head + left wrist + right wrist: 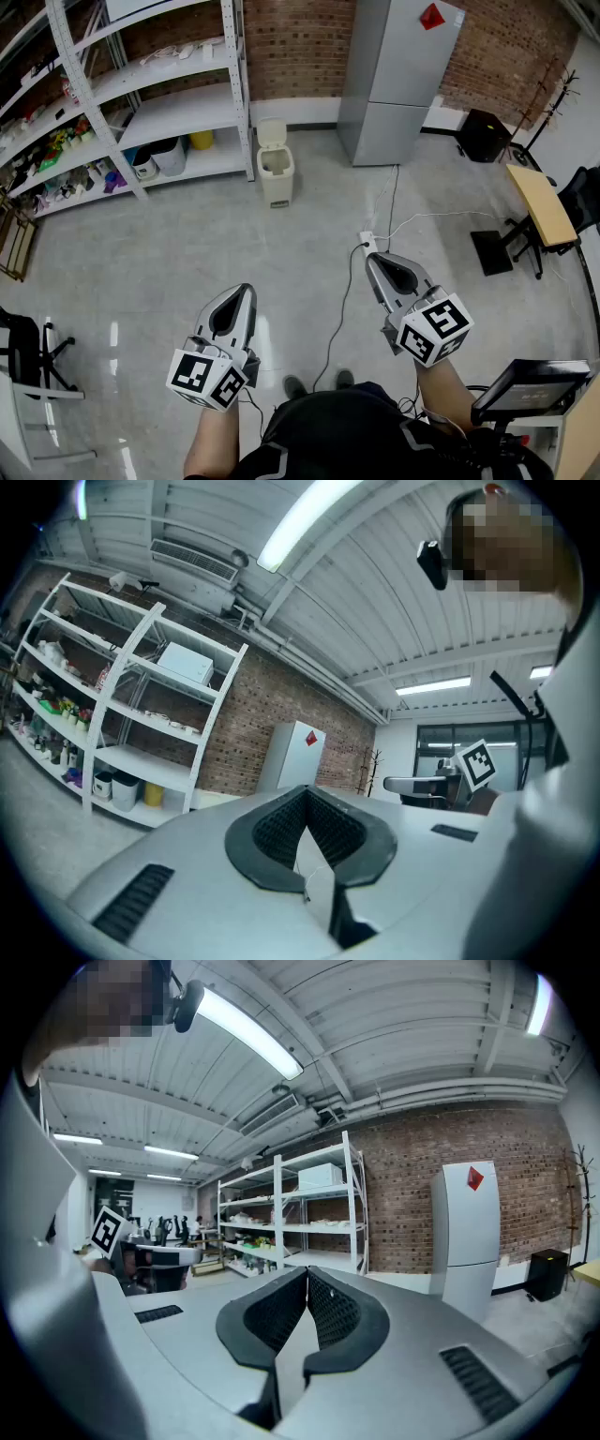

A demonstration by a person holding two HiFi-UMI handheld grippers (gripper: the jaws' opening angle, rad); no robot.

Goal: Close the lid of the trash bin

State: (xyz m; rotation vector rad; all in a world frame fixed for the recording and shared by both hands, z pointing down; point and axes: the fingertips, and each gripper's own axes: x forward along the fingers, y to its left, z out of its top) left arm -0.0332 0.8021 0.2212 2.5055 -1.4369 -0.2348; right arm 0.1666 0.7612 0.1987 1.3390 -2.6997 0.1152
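A cream trash bin (276, 176) stands on the floor far ahead, beside the end of the white shelving. Its lid (272, 133) stands raised upright behind the opening. My left gripper (245, 290) is held low at the near left and points toward the bin from a long way off. My right gripper (370, 259) is at the near right, just as far from it. In the left gripper view the jaws meet at their tips (307, 789) with nothing between them. The right gripper view shows the same at the tips (307, 1272). Neither gripper view shows the bin.
White shelving (169, 108) with small items lines the left wall. A tall grey cabinet (394, 75) stands right of the bin. A power strip (367, 245) and its cables lie on the floor ahead. A wooden desk (541, 202) and a screen (530, 389) are at the right.
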